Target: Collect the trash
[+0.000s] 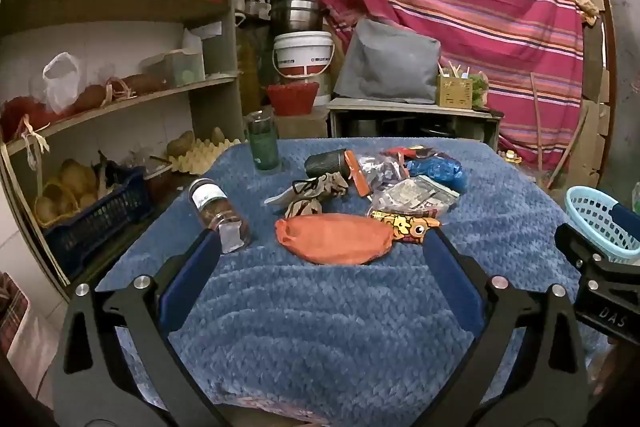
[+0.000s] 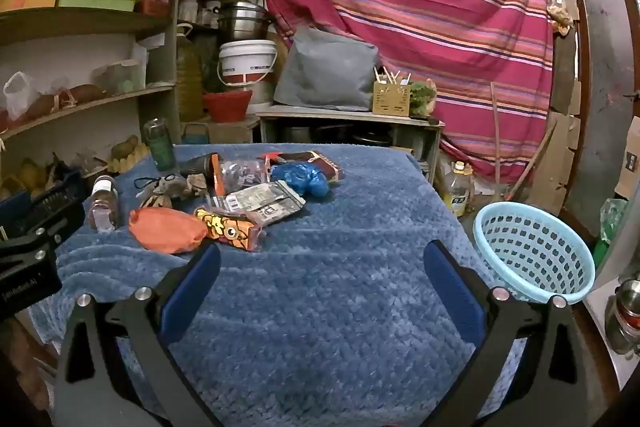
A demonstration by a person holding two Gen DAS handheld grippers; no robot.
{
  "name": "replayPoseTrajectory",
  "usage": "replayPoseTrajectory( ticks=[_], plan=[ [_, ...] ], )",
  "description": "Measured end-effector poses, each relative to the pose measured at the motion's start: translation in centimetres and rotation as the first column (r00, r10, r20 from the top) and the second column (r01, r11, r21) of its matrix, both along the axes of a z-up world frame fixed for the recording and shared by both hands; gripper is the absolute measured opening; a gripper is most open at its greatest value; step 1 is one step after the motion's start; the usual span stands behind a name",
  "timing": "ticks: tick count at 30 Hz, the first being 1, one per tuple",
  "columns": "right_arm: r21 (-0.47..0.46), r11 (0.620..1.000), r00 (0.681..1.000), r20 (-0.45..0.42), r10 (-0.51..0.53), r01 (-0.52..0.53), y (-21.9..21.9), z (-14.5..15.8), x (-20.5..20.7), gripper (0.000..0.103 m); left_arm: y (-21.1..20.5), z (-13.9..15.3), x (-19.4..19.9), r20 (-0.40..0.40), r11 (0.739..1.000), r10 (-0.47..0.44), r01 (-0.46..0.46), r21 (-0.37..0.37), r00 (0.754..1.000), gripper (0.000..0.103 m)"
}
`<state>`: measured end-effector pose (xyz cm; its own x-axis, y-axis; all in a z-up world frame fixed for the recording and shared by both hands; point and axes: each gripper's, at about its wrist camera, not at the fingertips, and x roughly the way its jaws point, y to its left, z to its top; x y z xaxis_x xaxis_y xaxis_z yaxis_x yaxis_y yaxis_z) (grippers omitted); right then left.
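Note:
Trash lies in a loose heap on the blue-covered table [image 1: 320, 307]: an orange pouch [image 1: 334, 239], a yellow cartoon wrapper [image 1: 404, 225], a clear printed packet [image 1: 416, 195], a crumpled blue bag [image 1: 438, 169] and a tipped jar [image 1: 218, 211]. My left gripper [image 1: 320, 251] hovers open just short of the orange pouch, nothing between its fingers. My right gripper [image 2: 320, 259] is open over bare cloth, with the orange pouch [image 2: 166, 229] and cartoon wrapper [image 2: 228, 229] ahead to its left. A light blue basket [image 2: 534, 253] stands off the table's right side.
A green tumbler [image 1: 263, 145] stands upright at the table's far left corner. Shelves [image 1: 112, 99] with crates and produce line the left wall. A low bench [image 2: 348, 123] and striped pink cloth [image 2: 420, 7] stand behind. An oil bottle [image 2: 458, 189] sits on the floor.

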<state>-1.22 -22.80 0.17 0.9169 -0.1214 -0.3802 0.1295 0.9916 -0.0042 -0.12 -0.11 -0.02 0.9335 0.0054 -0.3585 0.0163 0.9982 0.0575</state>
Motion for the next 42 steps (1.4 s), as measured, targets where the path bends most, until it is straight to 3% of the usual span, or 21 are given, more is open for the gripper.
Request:
replayPoseTrajectory(
  ticks=[2,42],
  plan=[
    [-0.009,1.0,1.0,-0.002,0.0,0.0,0.1,0.03,-0.06,0.099,0.07,-0.03,0.23,-0.025,1.0,0.001,-0.001,-0.014,1.0,0.098],
    [-0.025,1.0,1.0,0.008,-0.007,0.007,-0.03,-0.05,-0.02,0.099,0.73,-0.15,0.29,-0.015,1.0,0.01,-0.01,-0.008,1.0,0.098]
  ],
)
